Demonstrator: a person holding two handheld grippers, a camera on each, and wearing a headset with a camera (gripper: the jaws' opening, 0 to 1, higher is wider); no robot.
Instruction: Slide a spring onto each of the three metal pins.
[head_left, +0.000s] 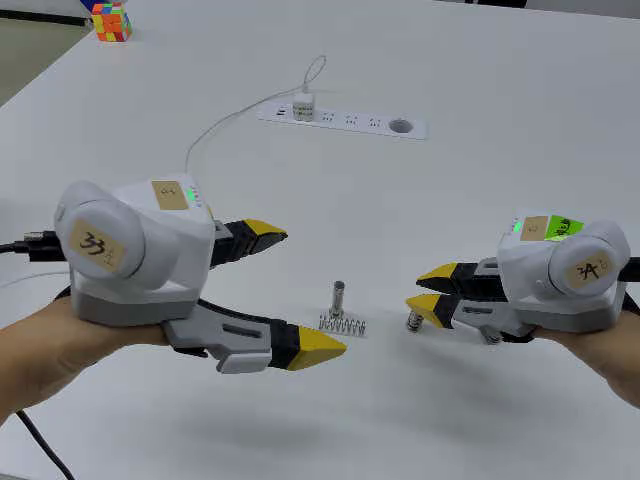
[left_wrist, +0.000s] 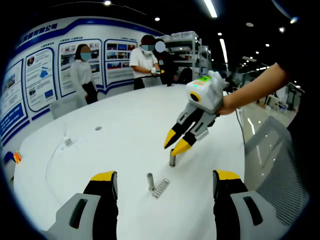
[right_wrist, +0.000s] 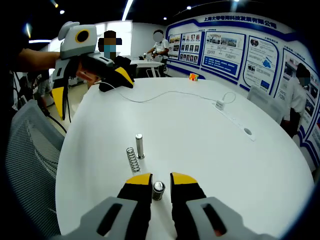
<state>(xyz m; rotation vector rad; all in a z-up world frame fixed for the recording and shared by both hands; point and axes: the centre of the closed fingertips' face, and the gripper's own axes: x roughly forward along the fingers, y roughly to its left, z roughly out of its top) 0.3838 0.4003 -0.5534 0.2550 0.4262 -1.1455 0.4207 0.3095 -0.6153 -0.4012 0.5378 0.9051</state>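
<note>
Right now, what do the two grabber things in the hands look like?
Both are chunky white-and-grey boxes with black jaws ending in yellow tips. The left gripper has a round tan sticker reading 33, a small green light, and a black cable at its back. The right gripper has tan stickers and a bright green sticker on top.

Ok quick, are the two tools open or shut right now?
Left tool: wide open, holding nothing.
Right tool: slightly open, tips at a pin, apparently not gripping it.
</note>
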